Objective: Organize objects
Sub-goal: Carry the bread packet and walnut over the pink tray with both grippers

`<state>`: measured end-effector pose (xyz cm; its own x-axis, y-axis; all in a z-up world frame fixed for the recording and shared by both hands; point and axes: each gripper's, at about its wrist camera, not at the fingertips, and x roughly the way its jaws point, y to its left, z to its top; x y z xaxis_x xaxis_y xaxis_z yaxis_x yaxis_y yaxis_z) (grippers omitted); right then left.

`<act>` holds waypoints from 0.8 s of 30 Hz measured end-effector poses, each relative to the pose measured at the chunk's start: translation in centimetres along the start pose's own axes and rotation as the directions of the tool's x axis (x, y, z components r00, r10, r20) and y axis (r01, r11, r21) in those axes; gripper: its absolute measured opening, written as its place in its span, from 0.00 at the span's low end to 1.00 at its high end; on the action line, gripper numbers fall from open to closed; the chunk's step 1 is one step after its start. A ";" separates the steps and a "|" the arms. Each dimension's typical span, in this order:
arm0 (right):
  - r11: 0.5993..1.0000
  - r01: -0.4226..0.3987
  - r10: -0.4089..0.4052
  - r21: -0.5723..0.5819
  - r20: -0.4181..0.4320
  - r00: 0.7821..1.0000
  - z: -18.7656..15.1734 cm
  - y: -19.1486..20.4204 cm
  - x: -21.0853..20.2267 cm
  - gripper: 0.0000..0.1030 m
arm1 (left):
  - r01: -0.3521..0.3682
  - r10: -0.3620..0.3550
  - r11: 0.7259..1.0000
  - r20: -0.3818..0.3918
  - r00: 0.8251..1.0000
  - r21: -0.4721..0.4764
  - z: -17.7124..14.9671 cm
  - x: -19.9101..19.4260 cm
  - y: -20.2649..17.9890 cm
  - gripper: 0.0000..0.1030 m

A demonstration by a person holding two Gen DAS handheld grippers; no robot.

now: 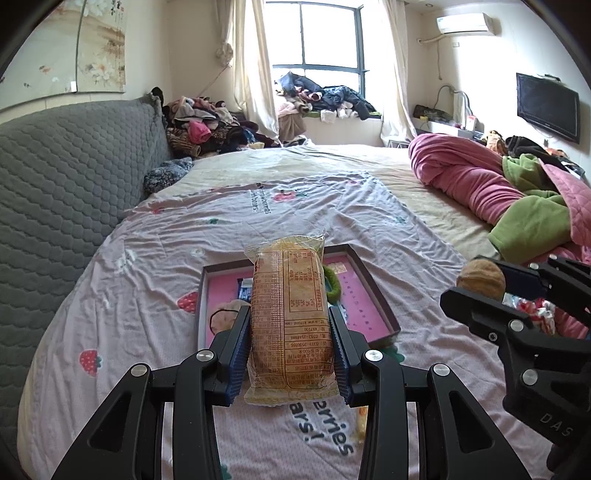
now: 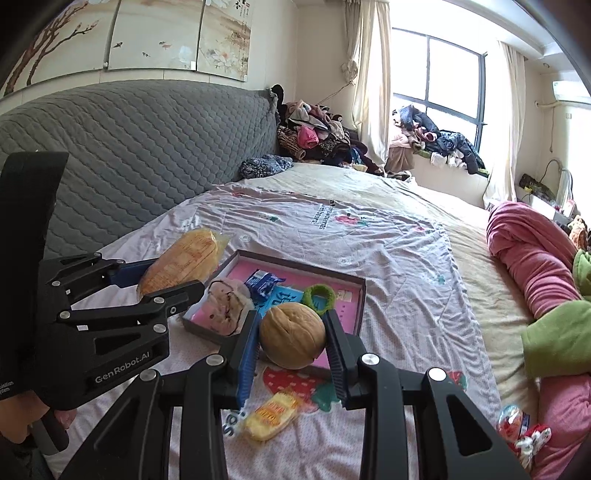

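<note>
My left tool (image 1: 290,332) clamps the wrapped bread (image 1: 290,314) above the pink-lined tray (image 1: 373,291) on the bed (image 1: 147,258). My right tool (image 2: 291,339) pinches a walnut (image 2: 291,335) over the tray's near edge.

Both views are lit by daylight from the window (image 1: 317,35), whose panes are blown out to near white. The curtains (image 1: 255,74) beside it are washed pale by the glare. The bed (image 1: 229,229) is evenly and softly lit, and only faint shadows are cast under the objects on it. Strong fisheye distortion is seen: the grey headboard (image 2: 147,136) is bowed and the corners are cut off by a dark circular vignette. Nearby things are rendered sharply, with printed text legible, while the far clothes pile (image 2: 317,136) is shown softer and slightly noisy.
</note>
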<state>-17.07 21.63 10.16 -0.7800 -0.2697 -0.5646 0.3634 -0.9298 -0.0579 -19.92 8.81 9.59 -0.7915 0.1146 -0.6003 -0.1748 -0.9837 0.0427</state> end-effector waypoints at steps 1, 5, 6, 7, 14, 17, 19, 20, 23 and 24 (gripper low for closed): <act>1.000 0.000 0.000 -0.001 0.002 1.000 0.2 -0.1 0.4 0.34 | -0.003 0.003 1.000 -0.005 1.000 0.004 0.1 0.8 0.0 0.40; 1.000 -0.002 0.002 -0.005 0.004 1.000 0.8 -0.6 2.0 0.34 | 0.001 -0.001 1.000 -0.022 1.000 -0.003 0.3 3.0 0.2 0.40; 1.000 -0.005 0.005 -0.005 0.005 1.000 0.9 -0.7 2.5 0.34 | -0.001 0.001 1.000 -0.025 1.000 0.000 0.3 3.6 0.2 0.40; 1.000 -0.004 0.004 -0.006 0.006 1.000 1.0 -0.7 2.9 0.34 | -0.002 0.002 1.000 -0.026 1.000 0.001 0.4 4.1 0.3 0.40; 1.000 -0.014 0.014 0.000 -0.008 1.000 0.9 -1.4 6.4 0.34 | 0.001 -0.001 1.000 -0.045 0.999 -0.005 0.3 7.9 0.7 0.40; 1.000 -0.017 0.017 0.008 -0.020 1.000 0.8 -2.0 8.0 0.34 | -0.001 0.001 1.000 -0.060 0.998 -0.007 0.0 9.6 1.0 0.40; 1.000 -0.015 0.015 0.015 -0.026 1.000 0.5 -2.4 9.0 0.34 | -0.003 0.003 1.000 -0.065 0.998 -0.009 -0.1 10.5 1.2 0.40; 1.000 -0.018 0.019 0.018 -0.029 0.999 0.4 -2.5 9.3 0.34 | -0.005 0.004 1.000 -0.068 0.998 -0.009 -0.1 11.1 1.2 0.40; 1.000 -0.016 0.017 0.022 -0.035 0.999 0.0 -3.0 10.5 0.34 | -0.004 0.002 1.000 -0.079 0.997 -0.017 -0.4 12.4 1.4 0.40; 1.000 -0.014 0.015 0.025 -0.038 0.999 -0.1 -3.1 10.8 0.34 | -0.004 0.003 1.000 -0.081 0.997 -0.019 -0.5 12.7 1.4 0.40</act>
<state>-26.59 21.63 4.11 -0.7550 -0.2736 -0.5959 0.3612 -0.9320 -0.0297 -29.96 8.81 1.66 -0.7422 0.1003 -0.6626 -0.1600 -0.9867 0.0300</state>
